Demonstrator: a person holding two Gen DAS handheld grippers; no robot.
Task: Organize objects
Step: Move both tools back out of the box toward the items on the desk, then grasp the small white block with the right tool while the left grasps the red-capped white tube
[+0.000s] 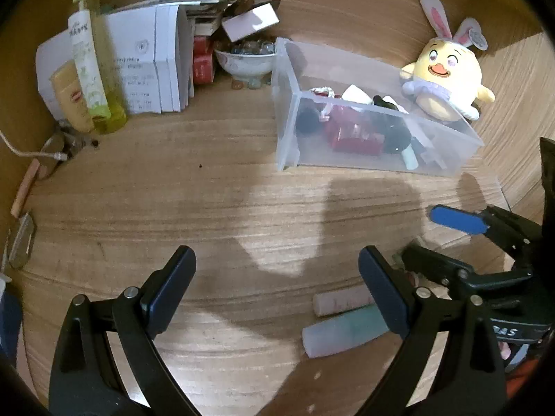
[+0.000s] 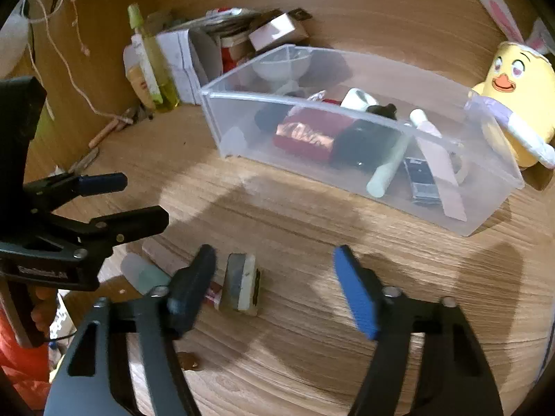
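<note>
A clear plastic bin (image 1: 288, 118) (image 2: 485, 215) stands on the wooden table and holds a red packet (image 2: 305, 135), a black object, a pale green tube (image 2: 388, 166) and other small items. My left gripper (image 1: 277, 270) is open and empty above bare table; it also shows in the right wrist view (image 2: 138, 197). A pale green tube (image 1: 343, 332) and a pink tube (image 1: 341, 303) lie beside its right finger. My right gripper (image 2: 274, 277) is open and empty, with a small grey-and-white block (image 2: 241, 286) on the table just inside its left finger.
A yellow chick plush with bunny ears (image 1: 447, 79) (image 2: 520, 104) sits beside the bin on the right. At the back left stand white boxes (image 1: 152, 66), a green bottle (image 1: 90, 66) and a bowl of marbles (image 1: 246, 60). A cord (image 1: 20, 149) and sticks lie at the left edge.
</note>
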